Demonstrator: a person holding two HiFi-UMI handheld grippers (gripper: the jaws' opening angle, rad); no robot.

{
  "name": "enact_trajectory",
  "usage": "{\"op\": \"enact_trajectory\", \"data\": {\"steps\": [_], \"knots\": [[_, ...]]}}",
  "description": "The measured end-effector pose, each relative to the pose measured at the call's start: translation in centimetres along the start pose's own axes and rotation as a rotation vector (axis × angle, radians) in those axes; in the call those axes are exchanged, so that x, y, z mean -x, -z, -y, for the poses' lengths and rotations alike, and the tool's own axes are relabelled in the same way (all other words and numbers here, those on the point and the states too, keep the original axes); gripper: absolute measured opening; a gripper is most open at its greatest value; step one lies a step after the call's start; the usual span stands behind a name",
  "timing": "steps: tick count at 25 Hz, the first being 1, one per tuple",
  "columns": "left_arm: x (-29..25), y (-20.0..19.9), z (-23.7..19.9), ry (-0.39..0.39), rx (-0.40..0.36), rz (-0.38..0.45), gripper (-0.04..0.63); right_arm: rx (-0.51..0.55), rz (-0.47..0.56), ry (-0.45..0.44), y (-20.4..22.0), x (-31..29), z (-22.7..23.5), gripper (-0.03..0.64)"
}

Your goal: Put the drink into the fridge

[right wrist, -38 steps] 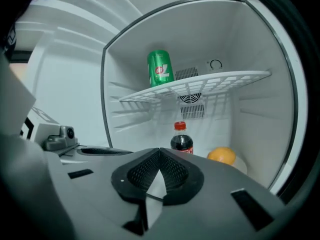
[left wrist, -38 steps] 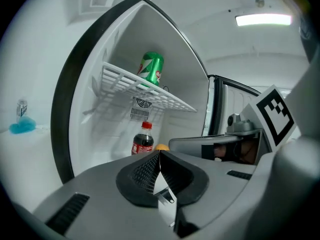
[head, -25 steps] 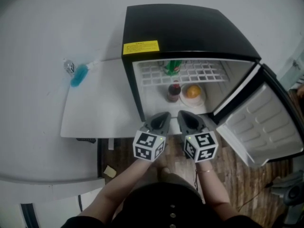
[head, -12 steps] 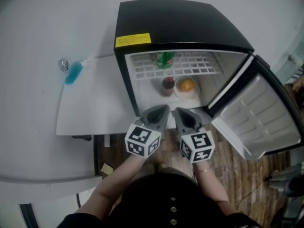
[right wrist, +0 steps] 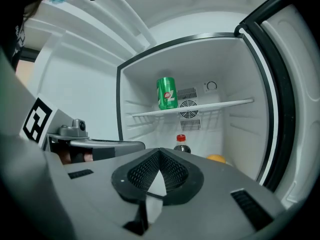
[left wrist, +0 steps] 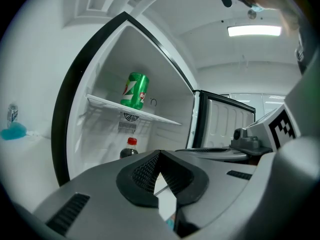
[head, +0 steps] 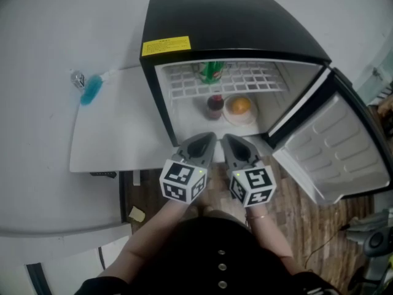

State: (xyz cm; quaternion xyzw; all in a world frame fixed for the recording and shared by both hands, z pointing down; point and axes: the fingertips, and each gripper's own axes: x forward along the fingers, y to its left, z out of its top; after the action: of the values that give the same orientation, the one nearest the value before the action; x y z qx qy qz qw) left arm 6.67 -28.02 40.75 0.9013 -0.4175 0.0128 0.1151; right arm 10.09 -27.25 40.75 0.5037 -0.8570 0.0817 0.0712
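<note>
Since a second ago the fridge (head: pixel 227 23) and everything in it have slid up and to the left in the head view. The two grippers keep their place side by side just in front of the fridge's open mouth.

The left gripper (head: pixel 207 139) has its grey, wedge-shaped jaws closed tip to tip, with nothing between the black ribbed pads. The right gripper (head: pixel 228 138) is closed and empty in the same way.

The fridge is a squat box with a glossy black top and a yellow label (head: pixel 166 45) at its front left corner; inside, it is smooth white plastic. A green can (head: pixel 213 71) stands upright on the fridge's white grid shelf (head: pixel 258 78). Below it, on the fridge floor, stands a dark bottle (head: pixel 215 105) with a red cap. Just right of the bottle a round orange fruit (head: pixel 240 106) sits on a white plate (head: pixel 244 120).

The door (head: pixel 338 155) hangs open to the fridge's right, showing its moulded white liner. Left of the fridge lies a flat white counter (head: pixel 116 134), with a blue brush (head: pixel 91 91) at its far corner. Wooden floor (head: pixel 295 208) shows in front of the fridge.
</note>
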Motion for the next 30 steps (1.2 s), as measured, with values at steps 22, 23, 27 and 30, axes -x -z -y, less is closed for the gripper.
{"op": "enact_trajectory", "data": {"steps": [22, 23, 27, 30], "knots": [[-1.2, 0.8, -0.9, 0.004, -0.073, -0.017, 0.006, -0.005, 0.009, 0.016, 0.7, -0.9, 0.4, 0.009], [-1.2, 0.9, -0.8, 0.005, -0.080, -0.020, 0.006, -0.006, 0.010, 0.018, 0.7, -0.9, 0.5, 0.009], [-1.2, 1.4, -0.6, 0.010, -0.083, -0.028, 0.006, 0.003, 0.013, 0.023, 0.6, -1.0, 0.6, 0.009], [-1.1, 1.3, -0.7, 0.004, -0.074, -0.030, 0.006, 0.025, 0.019, 0.027, 0.4, -0.9, 0.6, 0.009]]}}
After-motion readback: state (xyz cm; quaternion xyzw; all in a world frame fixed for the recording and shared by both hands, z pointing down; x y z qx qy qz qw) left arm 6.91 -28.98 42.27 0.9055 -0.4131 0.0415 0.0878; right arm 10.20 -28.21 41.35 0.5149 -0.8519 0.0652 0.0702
